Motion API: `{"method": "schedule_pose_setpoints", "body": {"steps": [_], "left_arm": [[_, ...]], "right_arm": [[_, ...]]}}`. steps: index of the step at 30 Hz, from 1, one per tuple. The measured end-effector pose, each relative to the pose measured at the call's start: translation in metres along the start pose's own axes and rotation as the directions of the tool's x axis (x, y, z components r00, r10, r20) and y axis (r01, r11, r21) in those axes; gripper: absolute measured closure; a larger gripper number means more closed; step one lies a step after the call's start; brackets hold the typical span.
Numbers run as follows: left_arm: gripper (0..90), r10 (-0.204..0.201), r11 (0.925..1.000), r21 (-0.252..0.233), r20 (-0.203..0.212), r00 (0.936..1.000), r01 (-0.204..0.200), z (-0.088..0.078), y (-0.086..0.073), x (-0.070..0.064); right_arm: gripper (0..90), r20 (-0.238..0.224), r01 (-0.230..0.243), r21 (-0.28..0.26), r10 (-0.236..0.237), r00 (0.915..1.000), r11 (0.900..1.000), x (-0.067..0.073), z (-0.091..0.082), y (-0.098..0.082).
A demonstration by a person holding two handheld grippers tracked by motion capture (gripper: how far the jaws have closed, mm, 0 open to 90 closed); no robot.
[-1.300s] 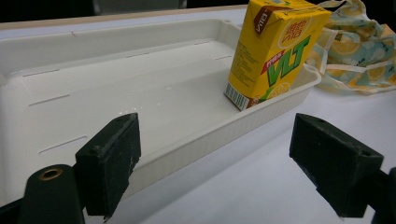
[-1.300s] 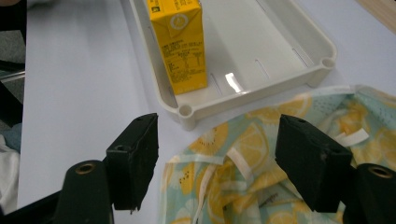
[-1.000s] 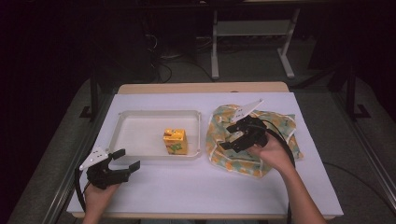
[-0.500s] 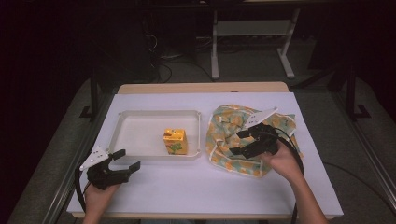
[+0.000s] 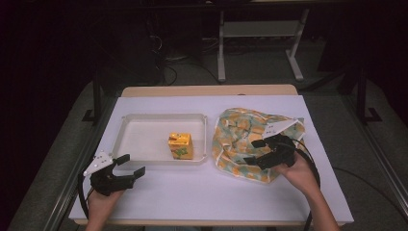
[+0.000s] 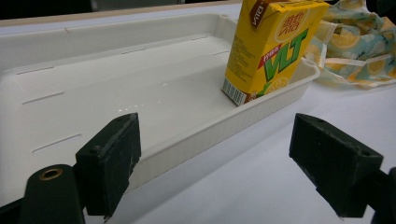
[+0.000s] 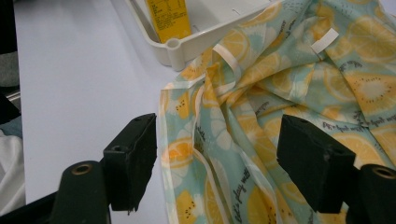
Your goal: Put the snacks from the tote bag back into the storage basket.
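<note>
- One tabletop [image 5: 192, 202], covered in white, is carrying everything; it is bearing one tray, one cloth bag and one carton.
- One cloth bag [image 5: 240, 134], printed with lemon slices, is lying crumpled and flat on the right half of the tabletop, its near left edge just beside the tray's corner. Judging from this, bagging is only starting: the bag is not yet lifted or opened.
- One shallow white tray [image 5: 139, 139] is sitting left of the bag, and is holding nothing but the carton.
- One yellow drink carton [image 5: 181, 146] is standing upright in the tray's near right corner, untouched. Moving it looks like the step that is left.
- The right hand-held gripper [image 5: 256, 152] is hovering over the bag's near side with its jaws wide apart, gripping nothing; the fabric is lying between them in the right gripper view.
- The left hand-held gripper [image 5: 126, 164] is waiting just in front of the tray, jaws spread wide and empty, pointing towards the carton.
</note>
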State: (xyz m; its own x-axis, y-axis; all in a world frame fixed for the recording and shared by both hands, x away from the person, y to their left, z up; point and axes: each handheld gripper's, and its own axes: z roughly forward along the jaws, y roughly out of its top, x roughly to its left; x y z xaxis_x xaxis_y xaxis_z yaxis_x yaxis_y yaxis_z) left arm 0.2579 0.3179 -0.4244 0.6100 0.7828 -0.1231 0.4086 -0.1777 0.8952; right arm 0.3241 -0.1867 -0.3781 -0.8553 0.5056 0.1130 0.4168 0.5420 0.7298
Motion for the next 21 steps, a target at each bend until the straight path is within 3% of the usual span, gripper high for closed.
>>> {"method": "schedule_pose_setpoints", "body": {"steps": [21], "left_arm": [[16.1, 0.006, 0.9999, 0.01, 0.011, 0.9999, -0.006, 0.001, 0.0, -0.001]], "right_arm": [[27.1, 0.029, -0.046, -0.013, 0.046, 0.9985, 0.999, 0.004, -0.011, -0.034]]}}
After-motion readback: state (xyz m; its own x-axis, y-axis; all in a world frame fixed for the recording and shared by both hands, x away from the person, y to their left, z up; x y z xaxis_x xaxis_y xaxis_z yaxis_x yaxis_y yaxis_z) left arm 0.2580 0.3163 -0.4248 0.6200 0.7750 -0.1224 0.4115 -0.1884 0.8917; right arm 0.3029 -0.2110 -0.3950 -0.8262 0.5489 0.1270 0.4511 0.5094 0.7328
